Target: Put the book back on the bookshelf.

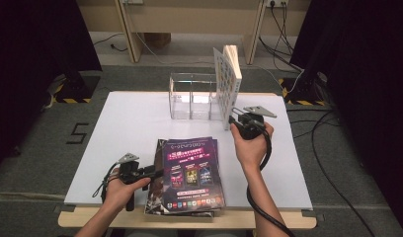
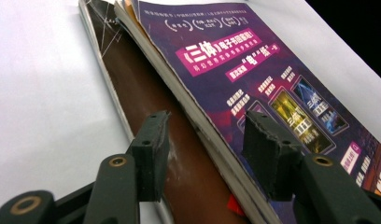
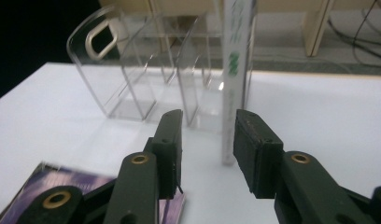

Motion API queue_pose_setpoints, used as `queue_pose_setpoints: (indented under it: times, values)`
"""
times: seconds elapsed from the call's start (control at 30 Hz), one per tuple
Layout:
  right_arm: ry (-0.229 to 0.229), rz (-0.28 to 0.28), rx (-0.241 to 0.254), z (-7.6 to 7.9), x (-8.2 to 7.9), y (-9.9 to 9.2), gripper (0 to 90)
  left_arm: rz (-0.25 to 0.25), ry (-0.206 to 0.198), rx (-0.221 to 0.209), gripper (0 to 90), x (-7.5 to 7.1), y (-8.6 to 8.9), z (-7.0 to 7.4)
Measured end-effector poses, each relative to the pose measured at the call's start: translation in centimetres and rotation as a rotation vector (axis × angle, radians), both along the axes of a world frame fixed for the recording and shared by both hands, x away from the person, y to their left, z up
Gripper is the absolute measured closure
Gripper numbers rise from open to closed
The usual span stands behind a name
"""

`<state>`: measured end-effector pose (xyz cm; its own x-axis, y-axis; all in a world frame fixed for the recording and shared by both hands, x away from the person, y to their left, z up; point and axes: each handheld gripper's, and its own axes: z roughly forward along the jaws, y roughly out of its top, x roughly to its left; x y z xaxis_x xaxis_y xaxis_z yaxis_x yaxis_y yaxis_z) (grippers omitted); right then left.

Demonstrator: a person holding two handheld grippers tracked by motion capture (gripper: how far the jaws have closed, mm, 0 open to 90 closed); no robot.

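Note:
A stack of magazines (image 1: 192,168) with a purple cover on top (image 2: 235,60) lies at the table's front middle. My left gripper (image 1: 157,173) is at the stack's left edge. Its jaws (image 2: 207,123) are open and straddle the edges of the upper magazines: one over a brown lower magazine (image 2: 146,93), the other over the purple cover. A white book (image 1: 229,84) stands upright at the right end of a clear acrylic file holder (image 1: 189,96). My right gripper (image 1: 234,116) is open just in front of the book's lower spine (image 3: 233,70), which rises beyond the gap (image 3: 209,119), nearer the right jaw.
The holder's clear compartments (image 3: 132,70) stand at the back of the white table (image 1: 130,123). Bare table lies to the left and right of the magazines. Cables (image 1: 328,163) run over the floor on the right, and wooden legs (image 1: 130,34) stand behind the table.

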<state>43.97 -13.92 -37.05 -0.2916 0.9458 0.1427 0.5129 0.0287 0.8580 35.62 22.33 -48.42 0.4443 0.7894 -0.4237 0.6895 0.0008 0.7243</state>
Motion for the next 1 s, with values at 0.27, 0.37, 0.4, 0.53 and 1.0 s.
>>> queue_pose_setpoints:
  times: [0.27,0.37,0.4,0.53,1.0]
  values:
    - [0.1,0.052,0.003,-3.0,-1.7,0.2,62.7,0.031,0.037,0.011,53.8,1.2,-0.7,-0.4]
    - [0.128,0.064,0.003,-3.9,-2.1,0.2,62.6,0.036,0.05,0.0,54.3,1.6,-0.9,-0.6]
    - [0.134,0.068,0.004,-4.3,-2.3,0.3,62.6,0.038,0.054,-0.004,54.6,1.7,-0.9,-0.6]
    - [0.164,0.086,0.002,-5.2,-2.8,0.5,62.5,0.036,0.063,-0.004,57.3,1.9,-1.2,-0.6]
    - [0.308,0.167,0.02,-9.8,-4.3,2.2,61.4,0.069,0.094,-0.019,63.8,2.3,-1.8,-0.3]
